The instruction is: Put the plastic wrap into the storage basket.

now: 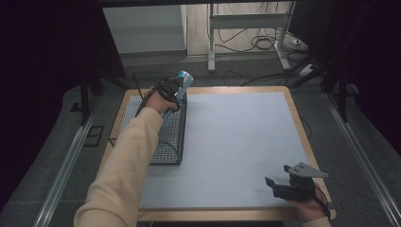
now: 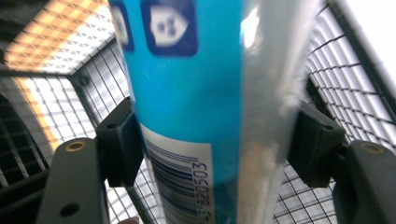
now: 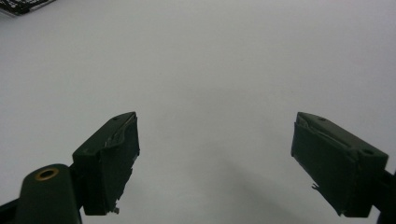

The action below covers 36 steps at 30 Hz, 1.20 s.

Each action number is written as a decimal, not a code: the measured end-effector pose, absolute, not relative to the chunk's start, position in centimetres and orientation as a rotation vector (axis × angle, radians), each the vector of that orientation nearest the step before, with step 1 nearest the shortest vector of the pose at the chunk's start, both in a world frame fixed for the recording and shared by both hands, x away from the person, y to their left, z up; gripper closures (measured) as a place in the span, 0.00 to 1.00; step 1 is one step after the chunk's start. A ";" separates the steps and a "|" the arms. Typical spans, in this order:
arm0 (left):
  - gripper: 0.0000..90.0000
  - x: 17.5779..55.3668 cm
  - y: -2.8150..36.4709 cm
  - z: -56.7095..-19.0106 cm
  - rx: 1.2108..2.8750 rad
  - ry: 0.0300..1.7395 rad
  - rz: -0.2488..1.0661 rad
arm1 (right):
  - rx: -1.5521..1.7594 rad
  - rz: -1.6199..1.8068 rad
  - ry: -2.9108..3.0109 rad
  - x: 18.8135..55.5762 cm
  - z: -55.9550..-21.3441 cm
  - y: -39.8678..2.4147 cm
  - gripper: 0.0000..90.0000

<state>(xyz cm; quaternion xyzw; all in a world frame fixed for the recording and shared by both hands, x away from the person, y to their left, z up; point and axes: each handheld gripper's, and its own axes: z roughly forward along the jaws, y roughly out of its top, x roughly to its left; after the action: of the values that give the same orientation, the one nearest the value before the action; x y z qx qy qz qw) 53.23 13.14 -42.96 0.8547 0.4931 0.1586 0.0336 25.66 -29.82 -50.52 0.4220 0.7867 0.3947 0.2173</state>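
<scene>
While the left hand-held gripper (image 2: 212,154) clamps a blue tube (image 2: 201,93) over the wire basket (image 1: 165,137), release probably comes next; right hand-held gripper (image 3: 215,163) rests agape on the worktop (image 1: 236,142).

On the bench (image 1: 246,142) are 1 wire basket (image 1: 166,137), 1 blue tube (image 1: 184,78) above it, and 2 grippers.

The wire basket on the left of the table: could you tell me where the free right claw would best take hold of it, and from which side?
A judgement: grip the top rim wire of the black wire basket on its near right wall, coming from above on the white mat's side. The thin mesh fits between the right claw, which is open. The left claw holds a blue tube over the far end.
</scene>
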 end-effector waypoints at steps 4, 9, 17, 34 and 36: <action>0.24 52.8 13.2 -41.4 2.547 1.528 0.496 | 1.169 1.095 2.177 25.6 -50.5 -29.8 0.17; 0.17 51.3 13.3 -40.2 2.466 1.493 0.460 | 1.156 1.104 2.168 25.5 -50.3 -29.8 0.17; 0.13 48.8 13.5 -39.3 2.349 1.426 0.379 | 1.127 1.126 2.166 25.8 -50.1 -29.3 0.17; 0.16 42.4 11.4 -37.6 2.279 1.201 0.287 | 1.116 1.127 2.176 25.8 -50.0 -29.1 0.17; 0.16 41.5 11.0 -37.5 2.273 1.173 0.279 | 1.117 1.124 2.177 25.8 -50.0 -29.0 0.17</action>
<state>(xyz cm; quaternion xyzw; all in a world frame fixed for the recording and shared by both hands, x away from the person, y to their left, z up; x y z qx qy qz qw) 41.54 11.03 -37.47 0.8479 0.4378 0.1042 0.2805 25.76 -29.04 -50.03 0.4044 0.7883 0.4068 0.2227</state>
